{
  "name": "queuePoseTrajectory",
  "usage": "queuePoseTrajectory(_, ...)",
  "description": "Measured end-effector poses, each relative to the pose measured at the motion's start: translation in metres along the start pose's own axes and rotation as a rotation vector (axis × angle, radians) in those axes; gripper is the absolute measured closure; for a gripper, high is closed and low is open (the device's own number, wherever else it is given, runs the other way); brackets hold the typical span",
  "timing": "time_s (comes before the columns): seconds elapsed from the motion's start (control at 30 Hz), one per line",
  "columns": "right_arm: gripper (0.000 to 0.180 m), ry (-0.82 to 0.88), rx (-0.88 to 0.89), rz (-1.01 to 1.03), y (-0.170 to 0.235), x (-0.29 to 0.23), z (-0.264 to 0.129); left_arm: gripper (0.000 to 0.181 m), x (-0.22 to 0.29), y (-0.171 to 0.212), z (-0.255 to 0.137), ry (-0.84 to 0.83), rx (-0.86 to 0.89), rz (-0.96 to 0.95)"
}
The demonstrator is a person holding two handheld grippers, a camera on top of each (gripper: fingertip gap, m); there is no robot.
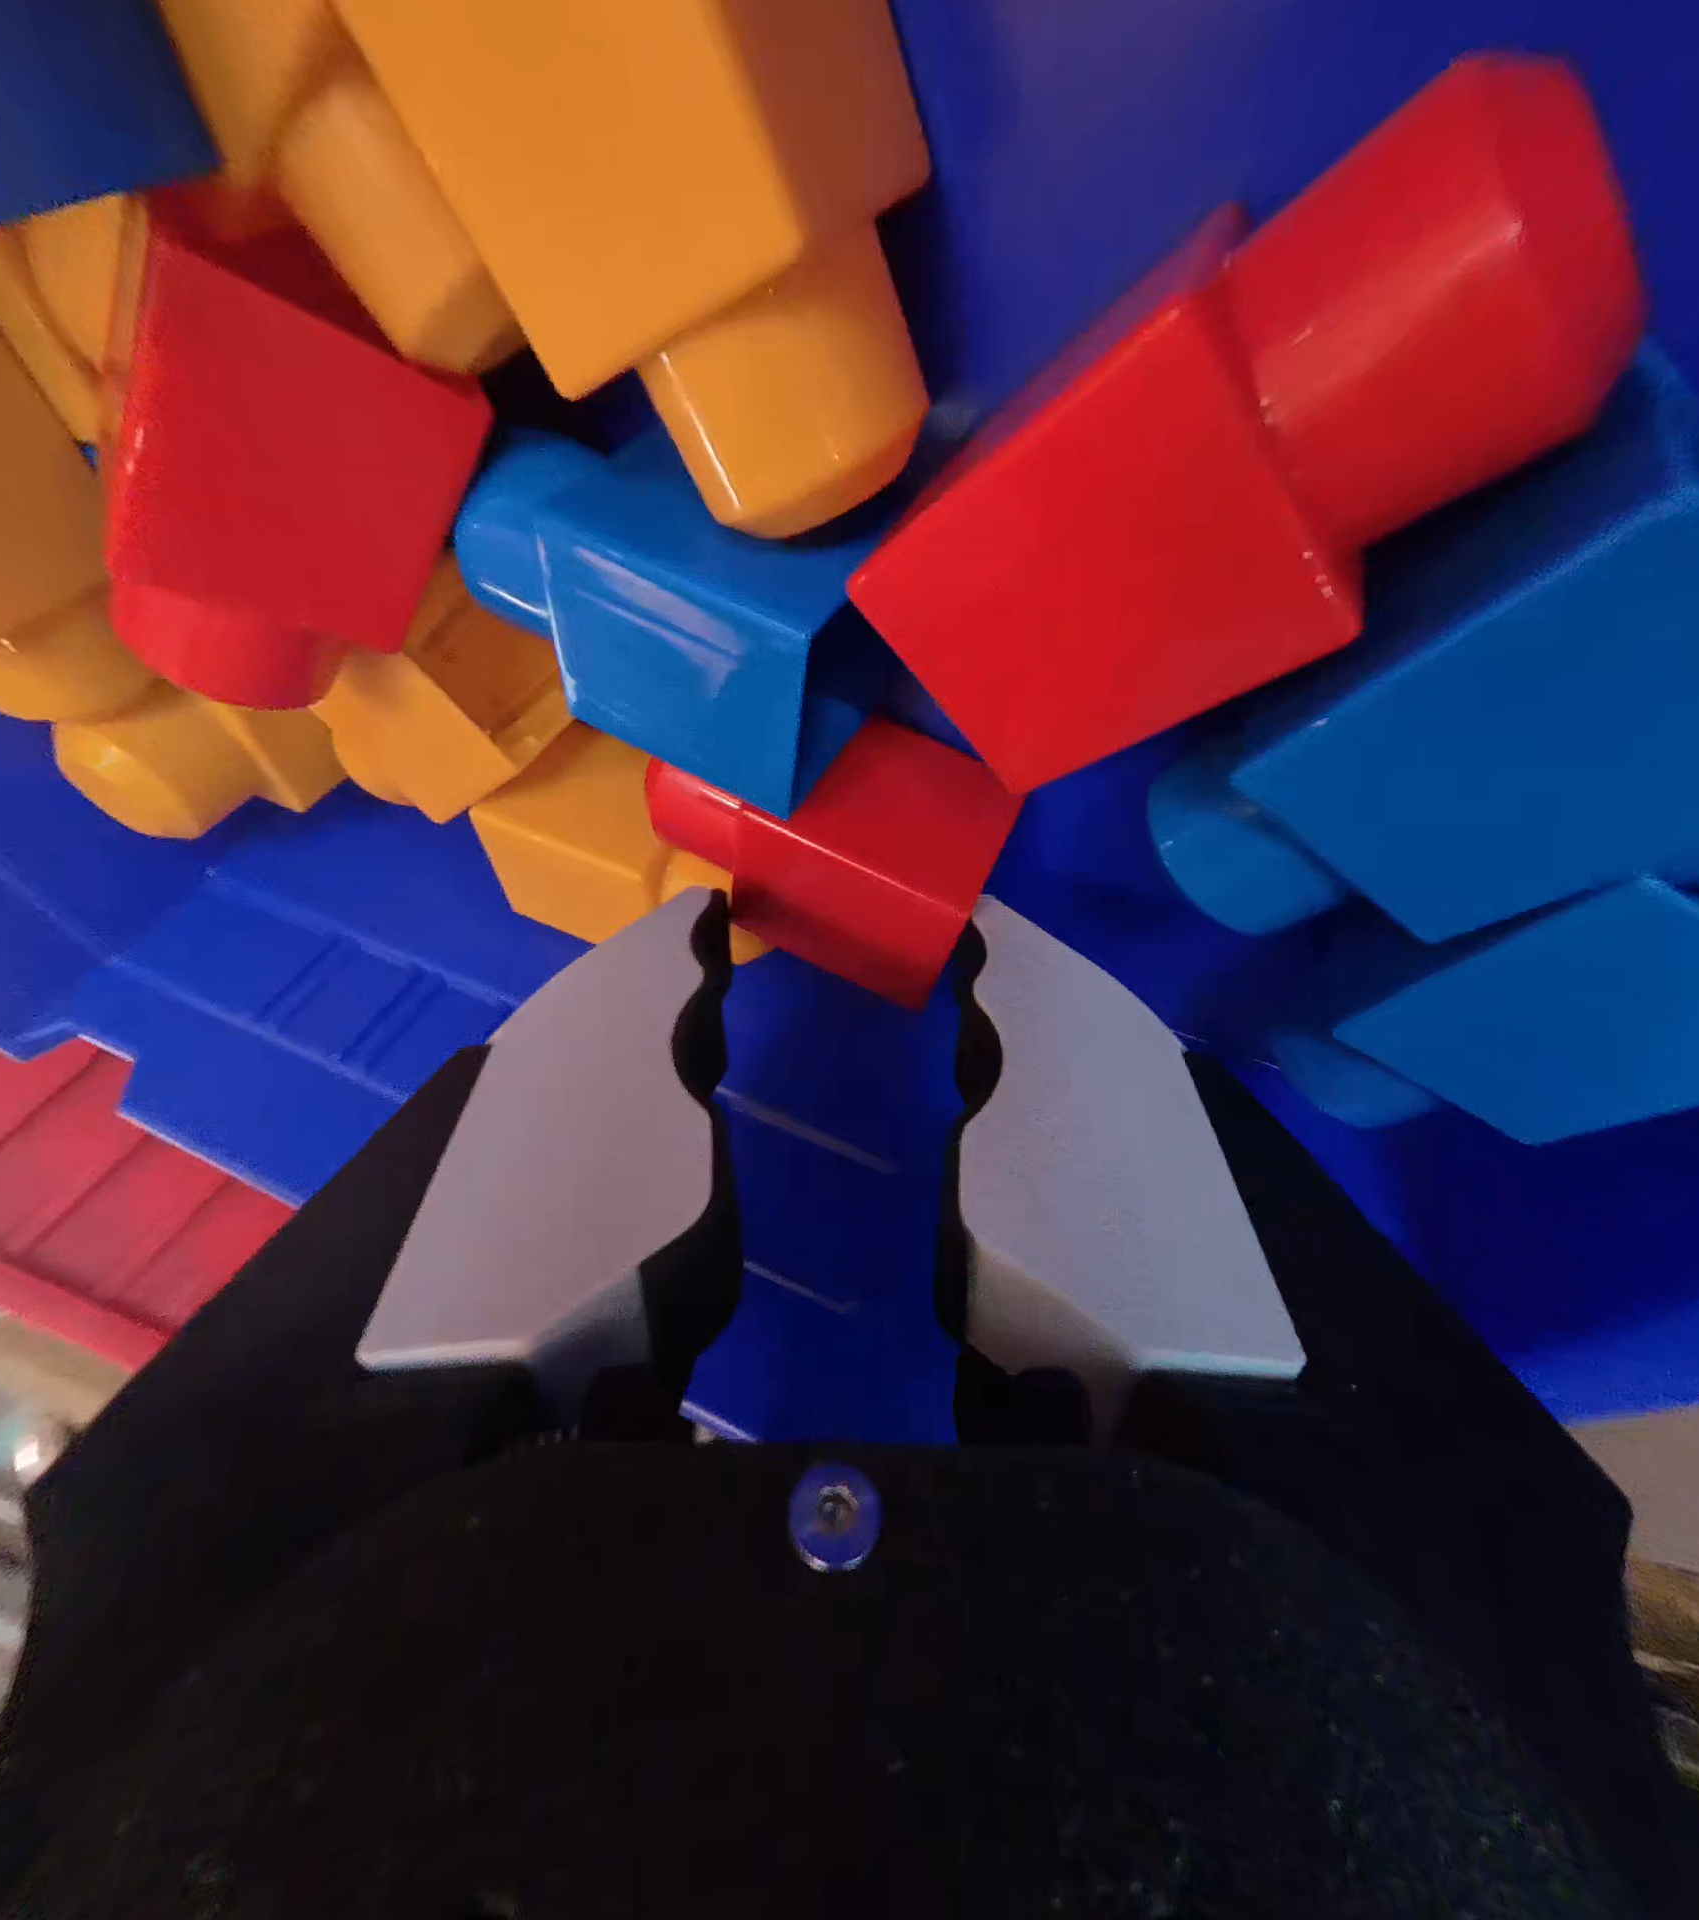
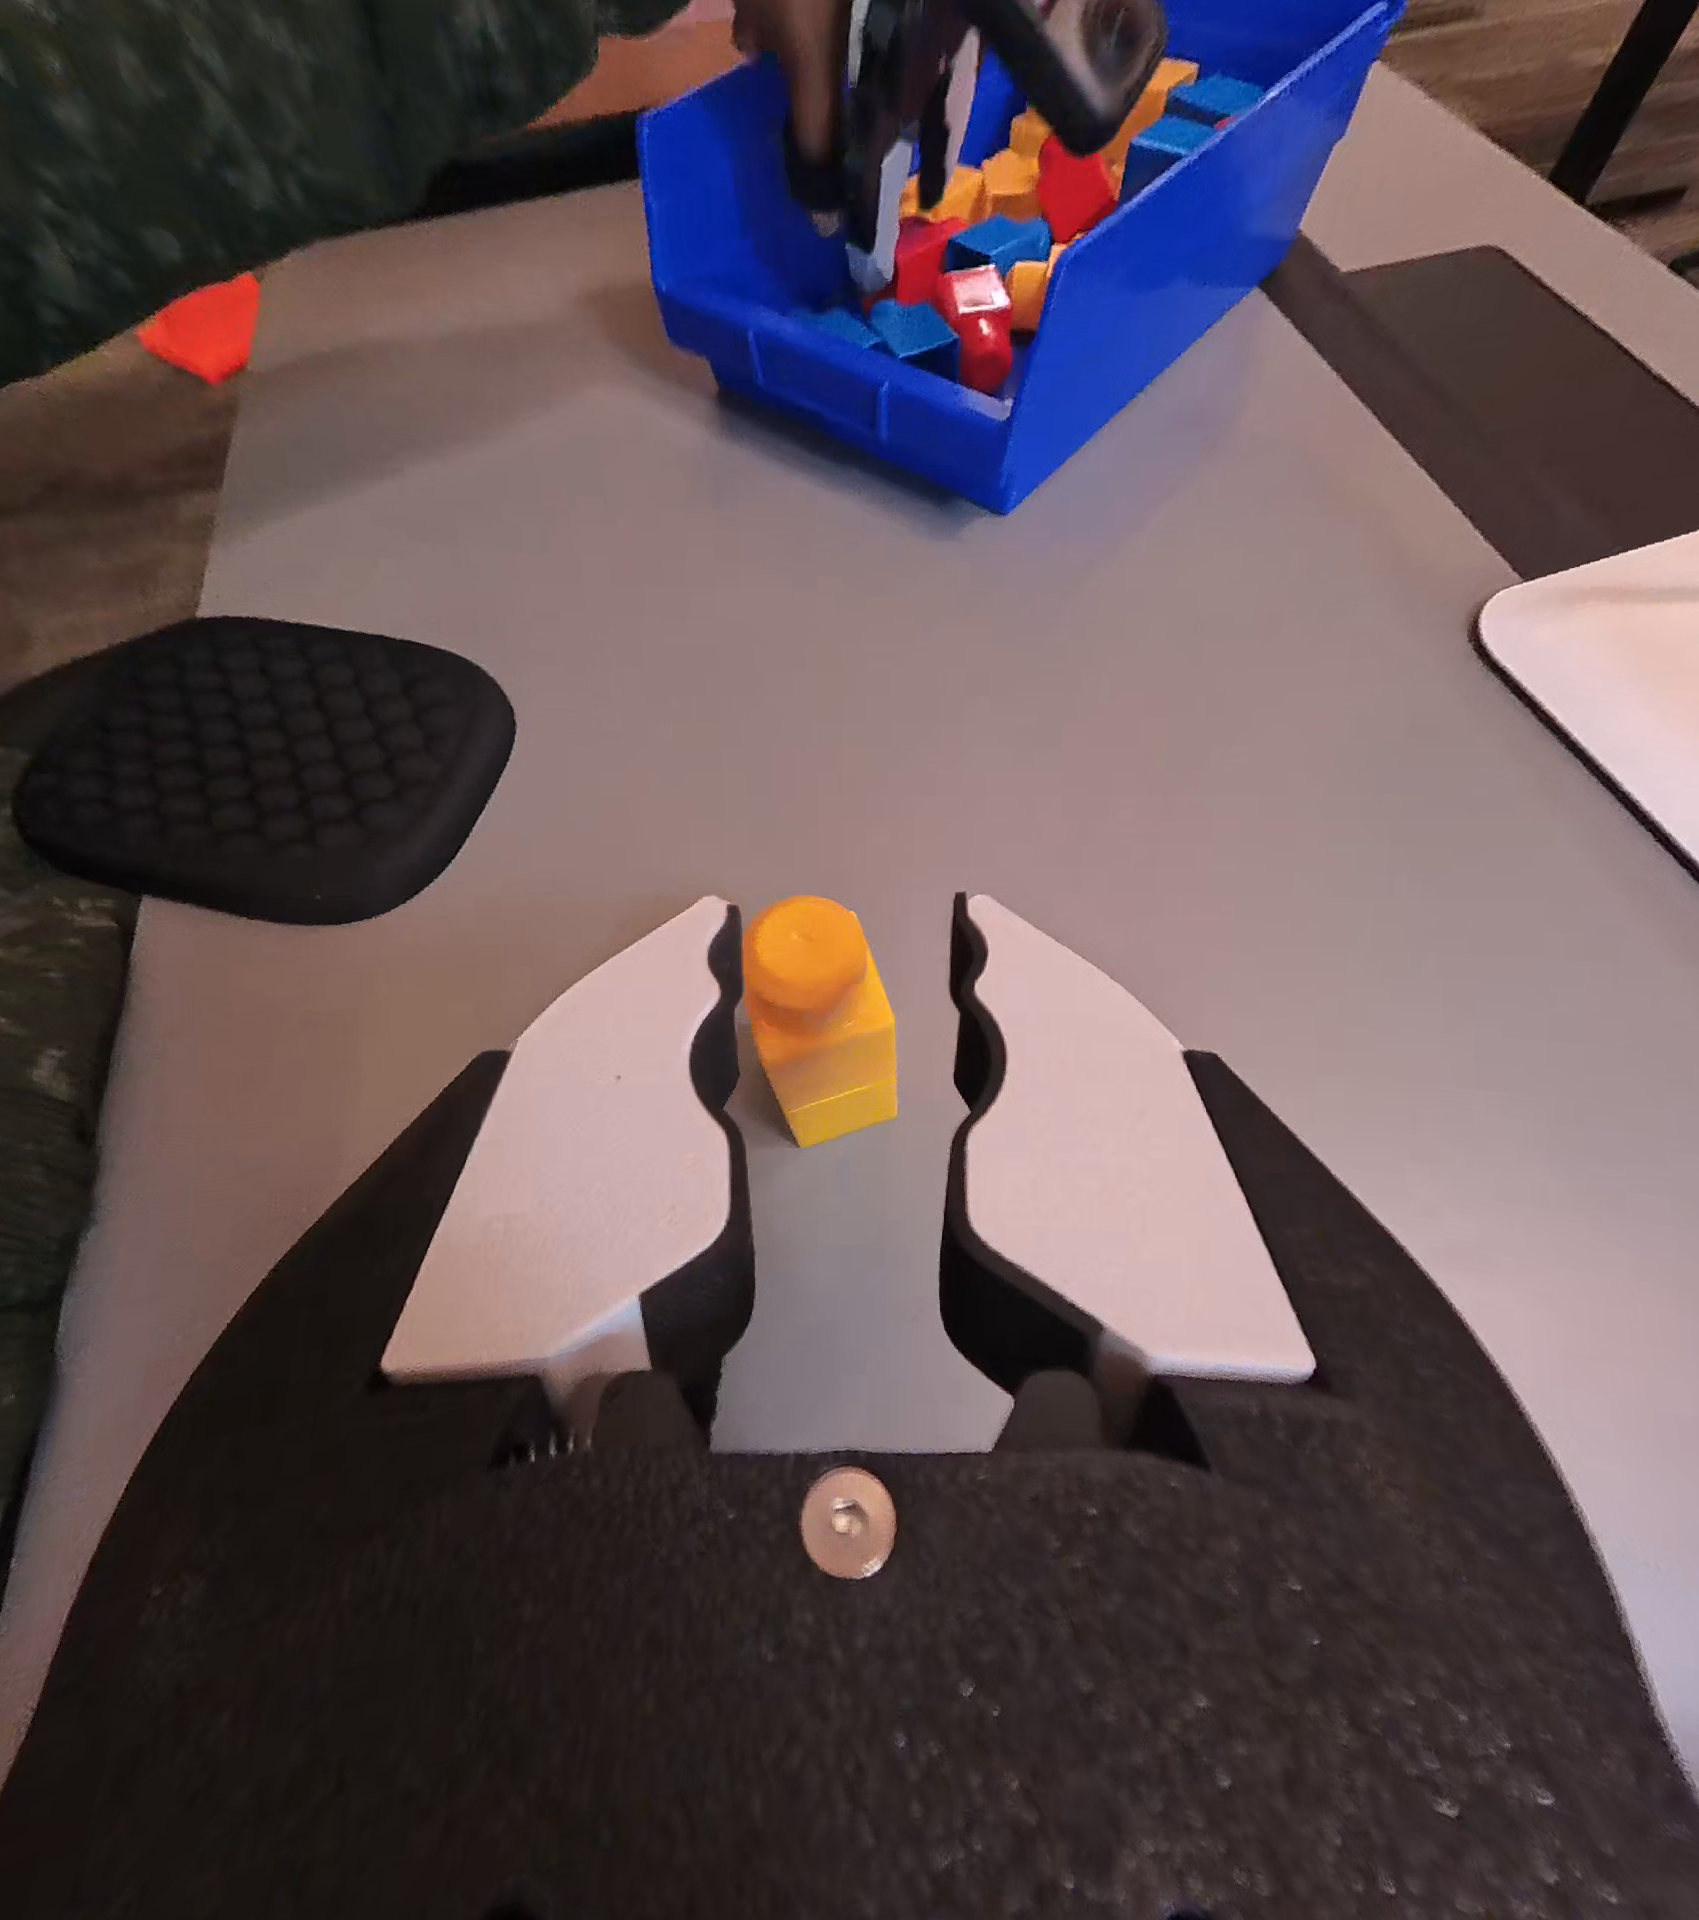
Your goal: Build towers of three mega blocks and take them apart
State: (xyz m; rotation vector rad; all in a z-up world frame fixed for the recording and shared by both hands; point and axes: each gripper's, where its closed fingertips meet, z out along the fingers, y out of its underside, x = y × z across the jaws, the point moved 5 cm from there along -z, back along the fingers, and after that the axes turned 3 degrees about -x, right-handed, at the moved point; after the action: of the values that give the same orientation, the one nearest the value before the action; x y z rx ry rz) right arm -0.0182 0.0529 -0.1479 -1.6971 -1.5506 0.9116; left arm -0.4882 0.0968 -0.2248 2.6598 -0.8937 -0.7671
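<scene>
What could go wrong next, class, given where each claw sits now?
1. The left claw grips only the end of a red block wedged under a blue block; it may slip, or drag neighbours out of the bin.
2. The right claw is open around the yellow stack, its left finger very near; a nudge could topple it.

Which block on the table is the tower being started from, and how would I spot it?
Look at the grey table, nearer than the blue bin full of blocks. Between the fingers of the right gripper stands an orange block, upright, stud on top. It is the only block standing alone on the table, outside the bin.
</scene>
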Motion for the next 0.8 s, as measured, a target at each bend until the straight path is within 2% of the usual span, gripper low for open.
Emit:
queuePoseTrajectory(0.1, 0.143, 0.019, 0.021, 0.001, -0.001, 0.002, -0.001, 0.153, -0.003, 0.003, -0.003, -0.090, 0.001, 0.023)
queuePoseTrajectory(0.13, 0.144, 0.028, 0.032, 0.000, -0.002, 0.002, -0.003, 0.176, -0.010, 0.005, -0.013, -0.179, 0.030, 0.017)
queuePoseTrajectory(0.3, 0.147, 0.067, 0.157, 0.041, -0.014, 0.011, -0.012, 0.176, -0.020, 0.023, -0.082, -0.386, 0.301, -0.088)
queuePoseTrajectory(0.37, 0.148, 0.074, 0.228, 0.068, -0.020, 0.013, -0.016, 0.176, -0.009, 0.020, -0.128, -0.394, 0.607, -0.169)
queuePoseTrajectory(0.43, 0.147, 0.051, 0.305, 0.114, -0.027, 0.013, -0.020, 0.176, 0.022, 0.011, -0.183, -0.319, 1.032, -0.198)
queuePoseTrajectory(0.5, 0.144, -0.019, 0.392, 0.202, -0.035, 0.011, -0.022, 0.176, 0.063, 0.007, -0.234, -0.285, 1.402, -0.193)
queuePoseTrajectory(0.57, 0.140, -0.119, 0.496, 0.300, -0.042, 0.007, -0.024, 0.176, 0.106, 0.002, -0.270, -0.266, 1.671, -0.182)
queuePoseTrajectory(0.67, 0.130, -0.268, 0.624, 0.432, -0.050, -0.002, -0.024, 0.176, 0.167, -0.013, -0.304, -0.298, 1.932, -0.164)
queuePoseTrajectory(0.8, 0.117, -0.358, 0.738, 0.518, -0.058, -0.011, -0.026, 0.176, 0.227, -0.043, -0.325, -0.397, 2.047, -0.109)
